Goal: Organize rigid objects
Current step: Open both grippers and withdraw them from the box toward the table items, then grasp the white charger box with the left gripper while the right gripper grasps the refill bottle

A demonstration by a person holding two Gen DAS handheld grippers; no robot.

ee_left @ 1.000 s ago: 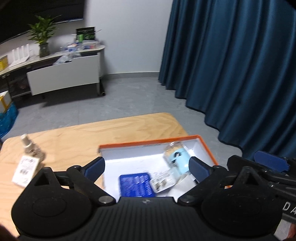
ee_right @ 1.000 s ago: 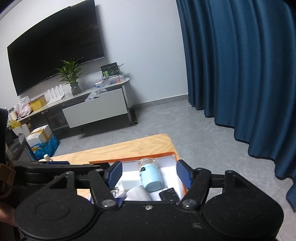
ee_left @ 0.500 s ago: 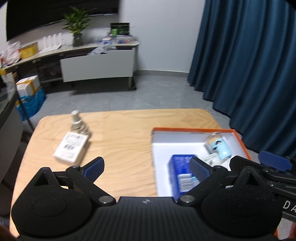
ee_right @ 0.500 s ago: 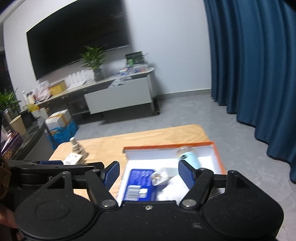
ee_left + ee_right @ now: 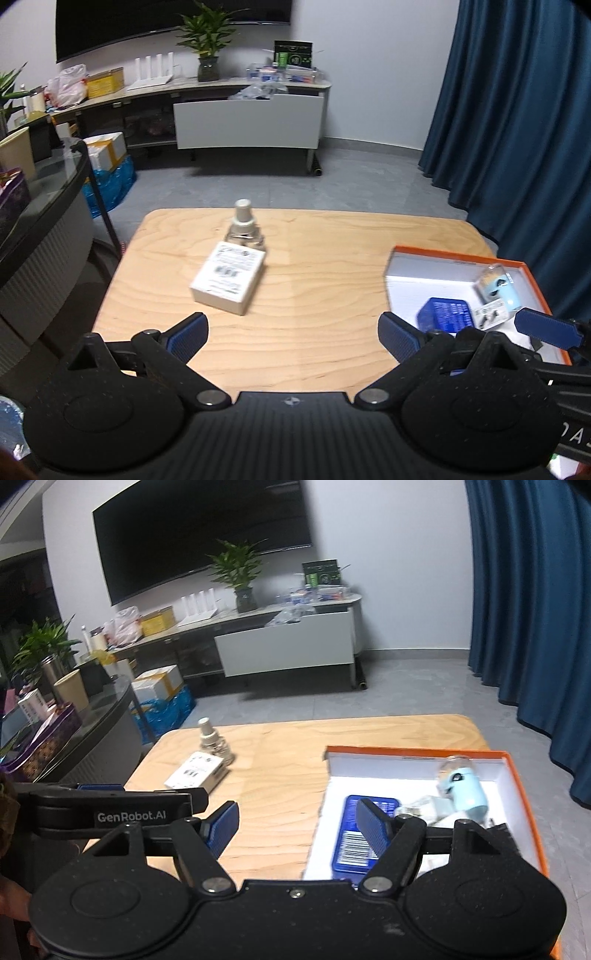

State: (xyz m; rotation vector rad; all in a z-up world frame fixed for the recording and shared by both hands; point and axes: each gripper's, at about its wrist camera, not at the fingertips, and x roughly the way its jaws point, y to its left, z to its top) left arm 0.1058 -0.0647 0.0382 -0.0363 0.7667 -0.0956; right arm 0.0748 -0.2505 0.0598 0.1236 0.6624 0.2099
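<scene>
Pale wooden table (image 5: 295, 332) before a grey floor and blue curtain. Left view: swung away from orange-rimmed white box (image 5: 413, 280) at right edge, now facing flat white carton (image 5: 229, 280), long axis toward far edge, touching clear spray bottle (image 5: 243, 230) upright behind; probably next pick. Left gripper (image 5: 291, 332) spread wide, empty.

Right view: right gripper (image 5: 297, 825) likewise parted, empty, above box holding blue packet (image 5: 347, 845) and pale-blue bottle (image 5: 463, 790) lying lengthwise.

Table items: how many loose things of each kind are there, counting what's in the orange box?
Clear bottle, on the table: 1
White carton, on the table: 1
Blue packet, in the orange box: 1
Light blue bottle, in the box: 1
Small clear packet, in the box: 1
Total: 5, though the grippers hide part of the box.
</scene>
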